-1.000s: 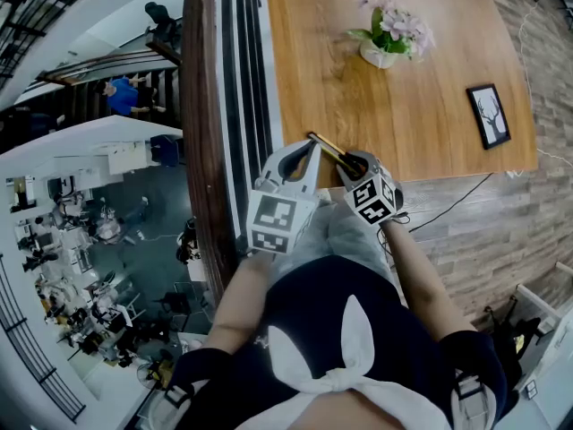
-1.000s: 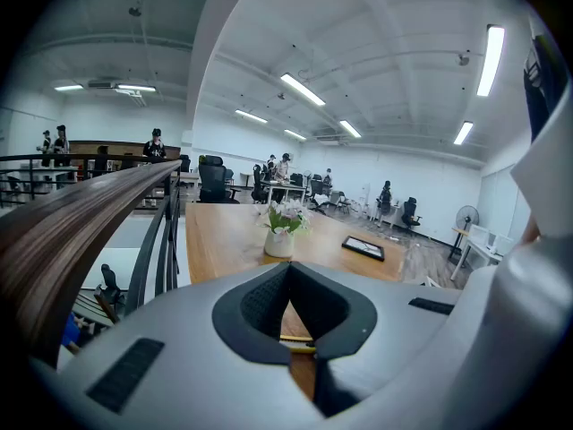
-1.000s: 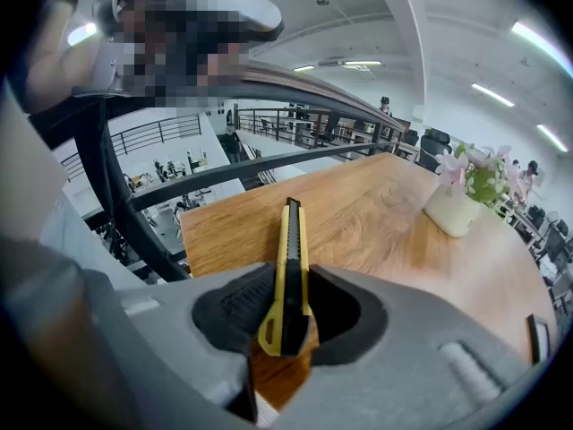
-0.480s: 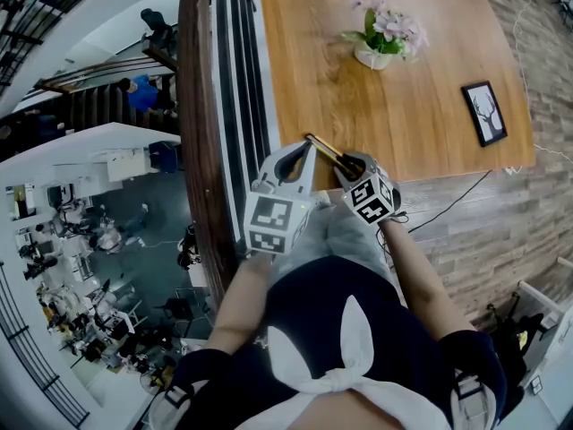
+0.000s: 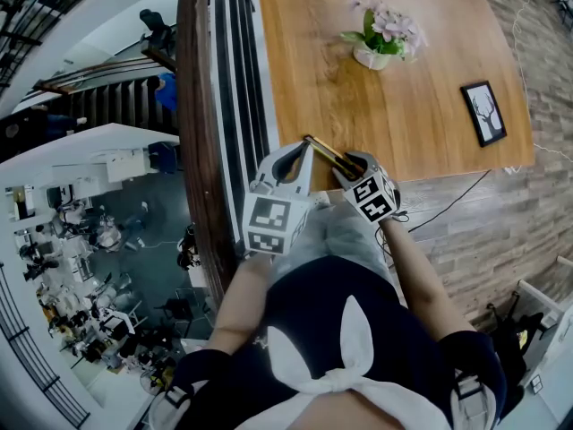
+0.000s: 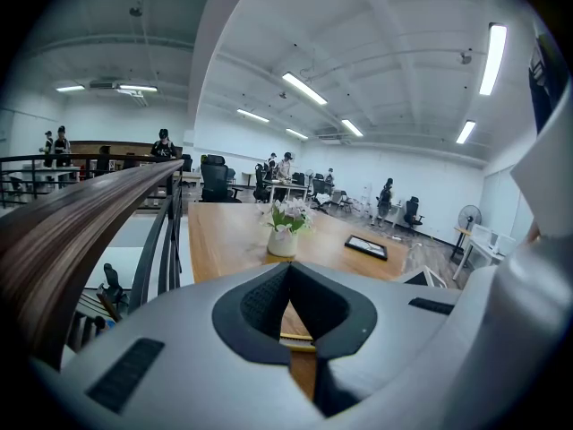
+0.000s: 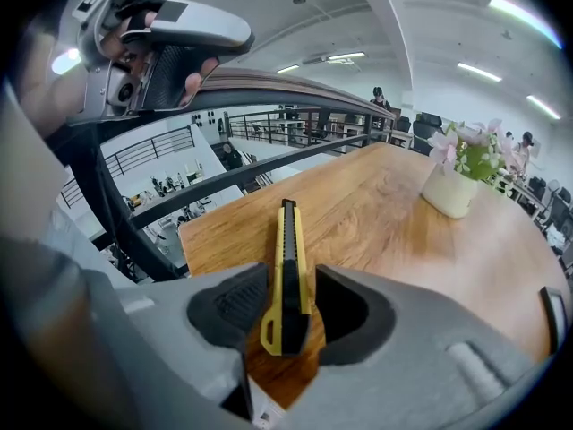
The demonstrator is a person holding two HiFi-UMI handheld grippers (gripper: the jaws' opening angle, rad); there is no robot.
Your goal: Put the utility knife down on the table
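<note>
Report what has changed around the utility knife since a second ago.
The right gripper is opening its jaws and has let go of the utility knife, which now appears to lie on the table between the pads, near the table's edge. Neither hand visibly moved. The left gripper stays shut and empty beside it. The flower vase and the picture frame are where they were.

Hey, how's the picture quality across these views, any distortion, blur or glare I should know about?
Head view: strong fisheye, so the table edges and the railing bow. Left gripper view: the ceiling lights glare white and the near foreground is soft. Right gripper view: the utility knife is sharp, the flower pot slightly soft, and the corners are dark.
</note>
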